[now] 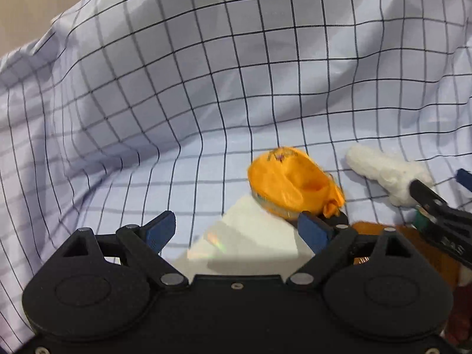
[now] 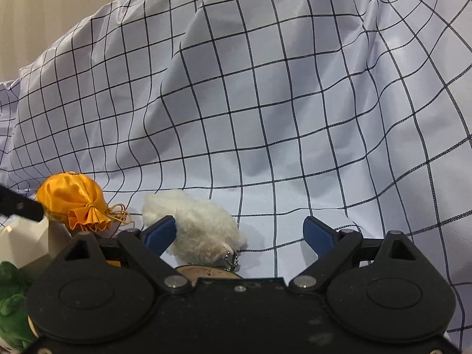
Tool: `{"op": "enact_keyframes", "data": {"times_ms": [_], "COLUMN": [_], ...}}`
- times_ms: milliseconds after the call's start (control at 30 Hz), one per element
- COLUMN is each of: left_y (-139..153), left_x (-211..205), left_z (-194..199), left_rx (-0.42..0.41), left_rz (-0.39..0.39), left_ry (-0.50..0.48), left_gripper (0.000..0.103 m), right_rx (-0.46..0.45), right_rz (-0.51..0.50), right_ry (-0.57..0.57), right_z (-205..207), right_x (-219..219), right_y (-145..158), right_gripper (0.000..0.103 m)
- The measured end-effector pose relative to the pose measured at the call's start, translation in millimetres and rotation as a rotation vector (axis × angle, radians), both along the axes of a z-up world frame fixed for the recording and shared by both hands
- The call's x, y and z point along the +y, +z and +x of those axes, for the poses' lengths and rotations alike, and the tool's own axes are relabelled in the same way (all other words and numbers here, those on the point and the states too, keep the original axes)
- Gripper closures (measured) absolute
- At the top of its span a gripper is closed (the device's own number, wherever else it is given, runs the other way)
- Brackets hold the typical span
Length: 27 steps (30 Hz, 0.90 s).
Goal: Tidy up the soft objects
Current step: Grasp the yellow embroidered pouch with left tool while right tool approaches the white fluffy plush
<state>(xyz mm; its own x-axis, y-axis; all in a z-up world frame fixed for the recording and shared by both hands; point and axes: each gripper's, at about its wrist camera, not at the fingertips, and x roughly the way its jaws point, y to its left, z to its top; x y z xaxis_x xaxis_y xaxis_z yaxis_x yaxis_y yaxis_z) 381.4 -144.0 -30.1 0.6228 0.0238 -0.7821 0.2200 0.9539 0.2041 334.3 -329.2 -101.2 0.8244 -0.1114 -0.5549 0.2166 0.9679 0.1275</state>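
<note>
On the checked cloth (image 1: 206, 88), the orange pouch (image 1: 292, 183) lies just beyond the left gripper (image 1: 236, 230), the white plush (image 2: 200, 224) by the right gripper (image 2: 239, 233); both jaws gape wide, holding nothing.

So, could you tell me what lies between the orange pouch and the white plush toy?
Only bare checked cloth; the right wrist view shows orange pouch and white plush toy apart.

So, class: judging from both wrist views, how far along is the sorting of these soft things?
Nothing looks sorted yet. The orange satin pouch and white plush toy lie loose on the checked cloth. The left gripper and right gripper are open and empty. All the sorting remains.
</note>
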Motion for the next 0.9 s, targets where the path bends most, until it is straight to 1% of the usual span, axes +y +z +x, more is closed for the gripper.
{"op": "enact_keyframes", "data": {"times_ms": [200,400,567,733,900], "left_y": [1.6,6.2,3.8,-2.4,-8.2], "left_x": [-9.9,-22.1,-29.8,-31.8,-33.9], "left_z": [31.0,51.9,70.2,80.3,86.4], "left_rx": [0.025,0.004,0.031,0.065,0.065], "left_rz": [0.009,0.032,0.009,-0.017,-0.026], "left_ry": [-0.008,-0.019,-0.001,0.016,0.010], "left_gripper": [0.013,0.013,0.015,0.015,0.015], "right_rx": [0.001,0.003,0.002,0.001,0.001], "right_rz": [0.005,0.009,0.008,0.013,0.017], "right_ry": [-0.001,0.000,-0.001,0.000,0.000], "right_z": [0.4,0.7,0.6,0.9,1.2], "right_x": [0.2,0.4,0.8,0.5,0.3], "right_y": [0.7,0.6,0.6,-0.2,-0.4], "right_gripper": [0.010,0.010,0.010,0.010,0.010]}}
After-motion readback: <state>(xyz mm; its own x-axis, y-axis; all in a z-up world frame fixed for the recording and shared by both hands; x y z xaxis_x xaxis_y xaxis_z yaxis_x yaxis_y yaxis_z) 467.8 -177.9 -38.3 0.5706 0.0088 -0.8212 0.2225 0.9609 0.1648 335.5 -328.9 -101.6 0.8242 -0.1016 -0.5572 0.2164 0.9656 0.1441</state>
